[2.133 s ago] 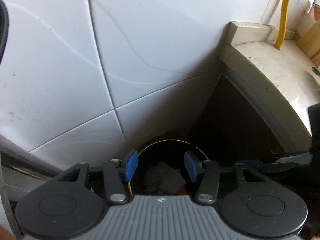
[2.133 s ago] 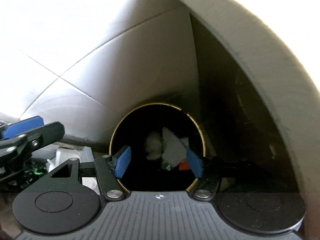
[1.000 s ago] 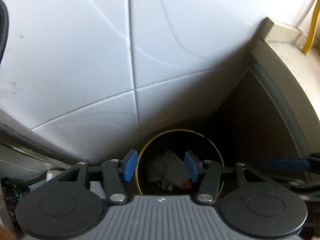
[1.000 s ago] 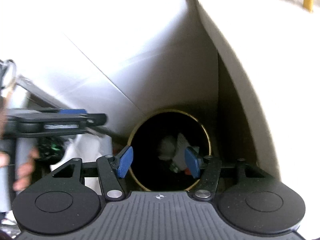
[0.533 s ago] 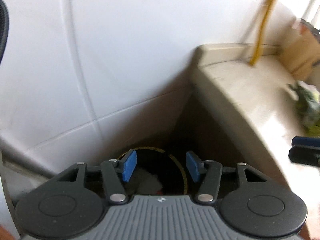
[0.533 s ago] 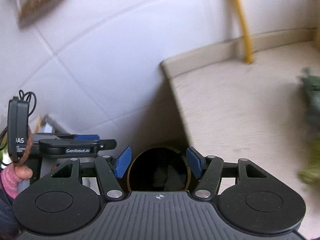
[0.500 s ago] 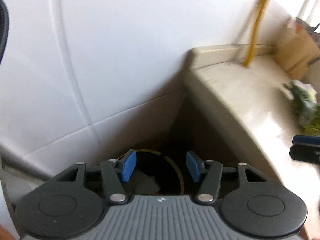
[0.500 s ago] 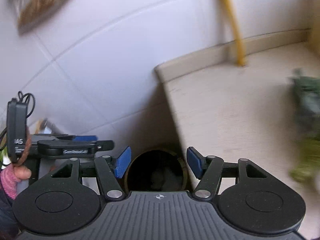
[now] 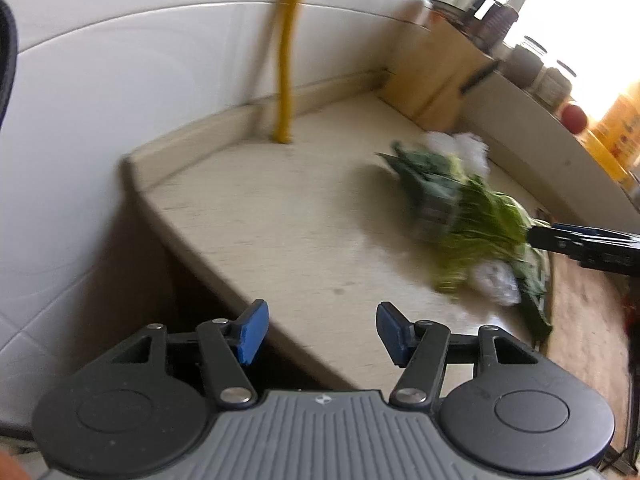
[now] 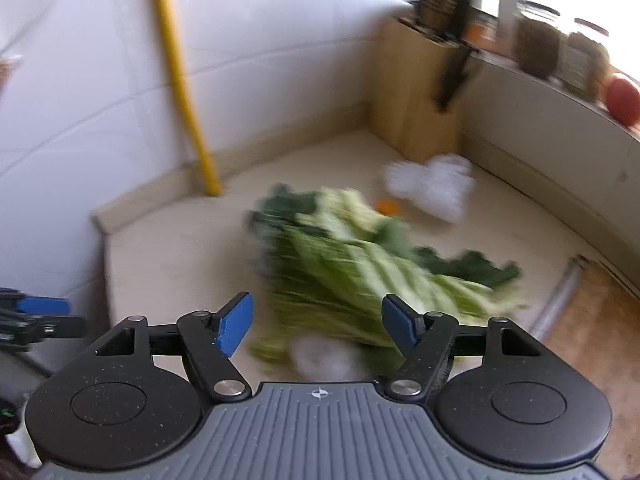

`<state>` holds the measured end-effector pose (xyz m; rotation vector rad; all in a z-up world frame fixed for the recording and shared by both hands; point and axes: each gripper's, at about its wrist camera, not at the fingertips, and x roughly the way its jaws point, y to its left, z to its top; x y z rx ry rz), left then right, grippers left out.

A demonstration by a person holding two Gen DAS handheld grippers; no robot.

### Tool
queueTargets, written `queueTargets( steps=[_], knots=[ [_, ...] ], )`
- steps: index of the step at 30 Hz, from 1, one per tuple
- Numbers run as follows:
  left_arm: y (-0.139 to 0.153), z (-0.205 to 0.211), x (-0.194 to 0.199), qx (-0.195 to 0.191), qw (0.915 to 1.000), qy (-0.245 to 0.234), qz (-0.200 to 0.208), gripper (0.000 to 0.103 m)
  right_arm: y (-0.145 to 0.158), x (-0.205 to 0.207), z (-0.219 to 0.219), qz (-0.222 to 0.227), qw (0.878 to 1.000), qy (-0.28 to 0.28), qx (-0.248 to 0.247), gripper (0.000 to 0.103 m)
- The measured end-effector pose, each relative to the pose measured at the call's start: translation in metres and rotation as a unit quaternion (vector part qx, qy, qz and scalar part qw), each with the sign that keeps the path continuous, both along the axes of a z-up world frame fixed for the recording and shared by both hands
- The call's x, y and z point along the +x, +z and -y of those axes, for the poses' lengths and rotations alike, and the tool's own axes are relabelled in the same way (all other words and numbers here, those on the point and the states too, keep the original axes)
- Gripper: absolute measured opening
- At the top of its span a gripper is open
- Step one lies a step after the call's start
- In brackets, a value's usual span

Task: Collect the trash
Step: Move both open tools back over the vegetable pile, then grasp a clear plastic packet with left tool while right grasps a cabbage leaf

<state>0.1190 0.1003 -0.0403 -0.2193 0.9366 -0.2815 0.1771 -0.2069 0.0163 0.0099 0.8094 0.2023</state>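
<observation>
Green leaves are what I see first from my left wrist camera: a heap of vegetable scraps (image 9: 468, 216) lies on the beige counter (image 9: 280, 216), ahead of my left gripper (image 9: 318, 334) and clearly to its right. The blue pads of this gripper stand wide apart and hold nothing. Its tips hang over the front edge of the counter, well apart from the heap. A crumpled white tissue (image 9: 460, 148) lies at the far end of the heap, and another whitish wad (image 9: 494, 280) sits at its near end. From the right border, my right gripper (image 9: 588, 244) reaches in until its tip is just beside the leaves. A yellow pipe (image 9: 286, 60) stands far ahead by the tiled wall.

From the right wrist camera, the same vegetable scraps (image 10: 360, 264) lie straight ahead of my right gripper (image 10: 318, 324), and their near end shows between its pads. These pads are also spread wide and empty. The long axis of the heap runs from far-left to near-right, so it crosses the opening of my gripper at an angle. A white wad (image 10: 320, 356) lies just below the tips. More tissue (image 10: 432, 188) and a small orange bit (image 10: 386, 206) rest beyond the leaves, before the wooden knife block (image 10: 416, 88).

I judge the right gripper is much nearer, so it should take the leaves.
</observation>
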Motion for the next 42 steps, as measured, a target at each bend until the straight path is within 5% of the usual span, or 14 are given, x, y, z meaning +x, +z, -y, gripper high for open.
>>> queueTargets(
  steps=[4,9,14,21,32,36,42],
  knots=[
    [-0.004,0.032,0.015,-0.008,0.9997,-0.018,-0.012,0.057,-0.018,0.013,0.017,0.002,0.999,-0.014,-0.047,0.077],
    [-0.006,0.058,0.023,-0.016,0.9992,-0.03,-0.023,0.057,-0.035,0.035,0.026,-0.025,0.999,0.002,-0.024,0.073],
    [-0.009,0.075,0.028,-0.012,0.999,-0.03,-0.032,0.057,-0.046,0.042,0.021,-0.026,0.999,0.03,-0.035,0.039],
    [-0.009,0.092,0.034,-0.009,0.9989,-0.026,-0.037,0.057,-0.029,0.031,0.07,-0.06,0.988,0.047,0.131,0.025],
    [0.0,0.116,0.052,-0.015,0.9971,-0.071,-0.023,0.059,-0.002,-0.007,0.122,-0.057,0.939,0.035,0.338,0.023],
    [-0.002,0.123,0.062,-0.03,0.9941,-0.101,-0.024,0.061,0.014,-0.036,0.144,-0.02,0.932,-0.001,0.361,0.023],
    [-0.002,0.136,0.07,-0.017,0.987,-0.159,-0.004,0.063,-0.002,-0.066,0.162,-0.034,0.946,-0.095,0.309,0.023]
  ],
)
